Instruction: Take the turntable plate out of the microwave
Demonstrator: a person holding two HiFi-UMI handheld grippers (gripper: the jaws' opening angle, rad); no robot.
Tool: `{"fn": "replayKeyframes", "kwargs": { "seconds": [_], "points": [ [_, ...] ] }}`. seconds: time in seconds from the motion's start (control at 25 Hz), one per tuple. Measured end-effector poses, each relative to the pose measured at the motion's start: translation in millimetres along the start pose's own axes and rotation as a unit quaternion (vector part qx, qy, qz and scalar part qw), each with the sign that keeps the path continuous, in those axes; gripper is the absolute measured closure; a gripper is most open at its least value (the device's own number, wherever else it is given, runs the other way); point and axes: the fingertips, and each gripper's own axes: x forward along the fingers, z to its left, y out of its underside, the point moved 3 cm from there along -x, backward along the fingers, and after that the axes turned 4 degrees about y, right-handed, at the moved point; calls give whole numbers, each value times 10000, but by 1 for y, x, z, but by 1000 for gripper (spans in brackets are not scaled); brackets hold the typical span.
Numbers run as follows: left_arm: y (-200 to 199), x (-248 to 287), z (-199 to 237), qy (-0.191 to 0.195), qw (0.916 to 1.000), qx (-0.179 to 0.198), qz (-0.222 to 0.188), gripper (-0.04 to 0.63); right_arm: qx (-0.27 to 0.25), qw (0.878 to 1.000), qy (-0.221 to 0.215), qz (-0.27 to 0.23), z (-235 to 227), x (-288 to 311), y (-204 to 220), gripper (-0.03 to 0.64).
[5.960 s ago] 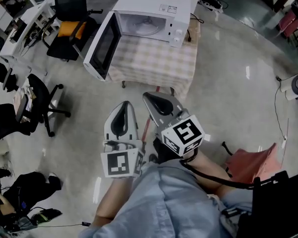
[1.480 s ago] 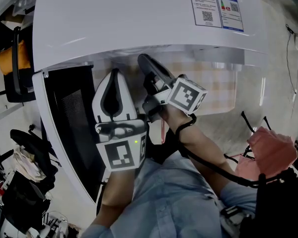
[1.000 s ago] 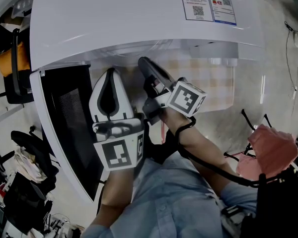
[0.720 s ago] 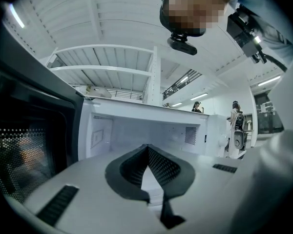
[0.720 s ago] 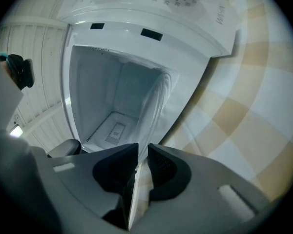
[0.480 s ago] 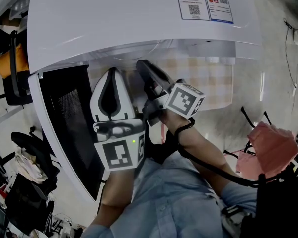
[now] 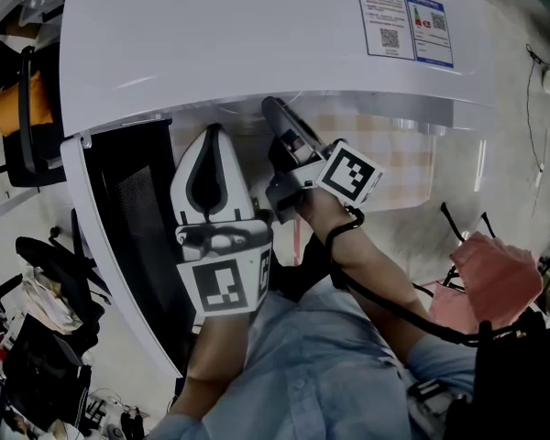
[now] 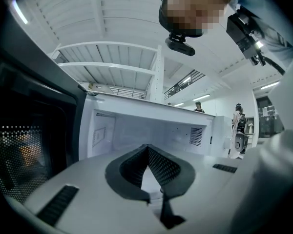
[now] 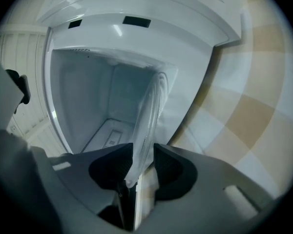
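Plate [image 9: 151,106] sat inside microwave [image 9: 132,33], rim at lower centre inside my right gripper [image 9: 142,152] | jaws had just been opening, not pinching | left gripper [image 8: 146,149] clenched, empty | pulling out was left

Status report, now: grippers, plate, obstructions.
Left gripper shut, empty, facing the open microwave. Right gripper: jaws just been opening, turntable plate rim between them, unclamped. Plate not yet out; nothing seen blocking.

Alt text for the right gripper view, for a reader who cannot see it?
The right tongs, which have just been opening, straddle the rim of the glass plate, seen edge-on and leading into the open microwave. A checked cloth lies to the right.
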Motion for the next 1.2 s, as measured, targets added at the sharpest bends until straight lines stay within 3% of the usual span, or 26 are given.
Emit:
{"fn": "replayKeyframes", "kwargs": {
  "seconds": [0.36, 1.2],
  "points": [
    [-1, -1, 4, -18, 10000, -27, -15, 588, -70, 9999, 47, -60, 1, -1, 0, 541],
    [-2, -7, -9, 84, 9999, 60, -6, 589, 67, 9999, 33, -82, -2, -27, 16, 543]
  ]
}}
